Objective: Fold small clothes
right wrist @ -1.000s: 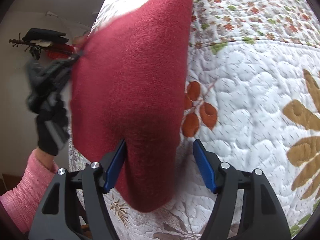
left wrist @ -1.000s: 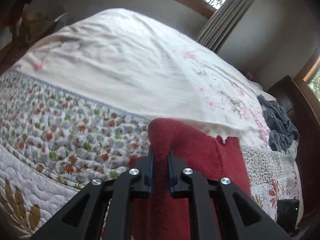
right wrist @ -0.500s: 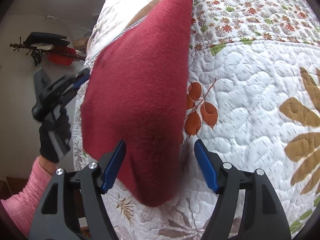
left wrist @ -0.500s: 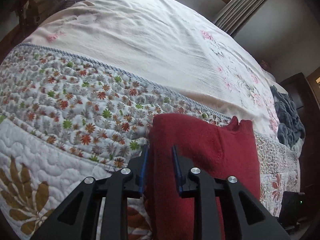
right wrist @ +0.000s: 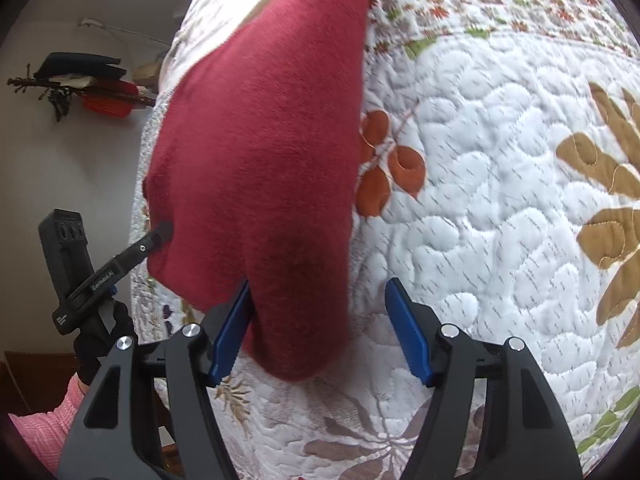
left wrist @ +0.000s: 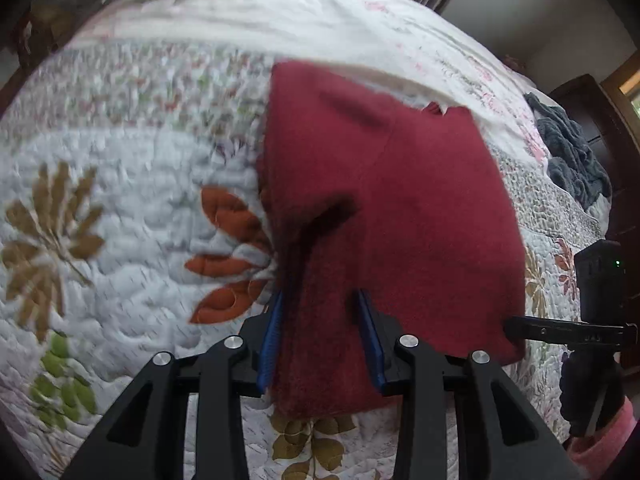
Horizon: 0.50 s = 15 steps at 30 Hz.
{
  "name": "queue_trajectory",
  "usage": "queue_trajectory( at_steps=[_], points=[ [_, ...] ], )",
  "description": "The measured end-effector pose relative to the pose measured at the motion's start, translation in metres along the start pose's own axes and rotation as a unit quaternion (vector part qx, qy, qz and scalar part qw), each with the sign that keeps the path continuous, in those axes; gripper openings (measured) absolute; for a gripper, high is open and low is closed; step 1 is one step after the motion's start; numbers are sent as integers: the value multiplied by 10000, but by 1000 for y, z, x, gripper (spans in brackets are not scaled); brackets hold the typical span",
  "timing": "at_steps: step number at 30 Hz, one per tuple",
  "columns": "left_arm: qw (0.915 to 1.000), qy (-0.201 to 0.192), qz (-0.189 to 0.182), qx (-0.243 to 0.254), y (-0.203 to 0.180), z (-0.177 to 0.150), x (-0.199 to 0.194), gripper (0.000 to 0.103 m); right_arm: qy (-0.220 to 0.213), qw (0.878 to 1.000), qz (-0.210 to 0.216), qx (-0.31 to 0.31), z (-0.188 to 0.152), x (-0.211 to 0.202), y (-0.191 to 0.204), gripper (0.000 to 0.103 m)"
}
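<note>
A dark red knit garment (left wrist: 420, 216) lies folded on the floral quilt (left wrist: 132, 200). My left gripper (left wrist: 320, 294) stands open at its near left corner, with the red fabric loose between the blue pads. In the right wrist view the same red garment (right wrist: 264, 140) stretches away along the bed. My right gripper (right wrist: 319, 282) is wide open; the garment's near corner rests against its left pad, and bare quilt (right wrist: 500, 200) fills the rest of the gap. Each gripper shows in the other's view: the right gripper (left wrist: 532, 330) at the garment's right corner, the left gripper (right wrist: 158, 234) touching its left edge.
A grey-blue garment (left wrist: 572, 160) is heaped at the bed's far right, beside dark wooden furniture (left wrist: 592, 104). A pale sheet (left wrist: 280, 12) covers the far bed. A wall rack (right wrist: 80, 80) with hanging items lies beyond the bed's left edge. A pink sleeve (right wrist: 40, 432) holds the left gripper.
The red garment came down from a raised hold and now lies on the quilt. My left gripper's jaws have widened from a tight pinch. The right gripper stayed open.
</note>
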<state>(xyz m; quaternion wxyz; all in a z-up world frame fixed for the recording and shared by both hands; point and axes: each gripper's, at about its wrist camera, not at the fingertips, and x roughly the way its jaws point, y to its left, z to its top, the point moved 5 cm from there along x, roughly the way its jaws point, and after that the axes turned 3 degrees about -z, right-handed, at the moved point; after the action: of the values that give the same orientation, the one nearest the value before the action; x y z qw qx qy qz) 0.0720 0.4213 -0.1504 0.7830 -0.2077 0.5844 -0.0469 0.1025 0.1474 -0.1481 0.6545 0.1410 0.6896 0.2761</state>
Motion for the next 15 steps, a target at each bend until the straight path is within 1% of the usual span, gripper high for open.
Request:
queue_trajectory(
  at_steps=[2,3,5,6,8,10,11,12,13,14,15],
  points=[
    [9995,66,-200,-231,7,-3,7,41,1,10000,-33,13,-1,1,-2,66],
    [9992,94,-253,-307,10,-2,9,44,2,10000,-50,19,-1,1,-2,66],
    [9979,145,-408,-488,15,-1,8,44,-3,10000,-80,-17,-1,-2,1,66],
    [9966,164,-525,-606,18,1,5,44,-29,9999,-100,-60,0,-4,6,67],
    [9959,84,-616,-653,22,6,-6,44,-125,9998,-88,-143,5,-12,13,68],
    [9940,-85,-796,-745,26,16,-18,59,-236,9995,-39,-184,10,-19,16,68],
    [9914,-165,-969,-865,30,23,-22,67,-310,9993,-15,-197,14,-23,17,68],
    [9891,-218,-1098,-957,34,29,-24,67,-363,9991,-2,-204,17,-26,17,68],
    [9879,-221,-1150,-1014,38,34,-23,67,-393,9990,5,-210,20,-27,18,68],
    [9871,-187,-1180,-1066,43,41,-20,71,-423,9989,19,-216,25,-28,18,69],
    [9857,-112,-1235,-1143,50,48,-13,72,-438,9988,38,-220,28,-29,18,69]
  ],
)
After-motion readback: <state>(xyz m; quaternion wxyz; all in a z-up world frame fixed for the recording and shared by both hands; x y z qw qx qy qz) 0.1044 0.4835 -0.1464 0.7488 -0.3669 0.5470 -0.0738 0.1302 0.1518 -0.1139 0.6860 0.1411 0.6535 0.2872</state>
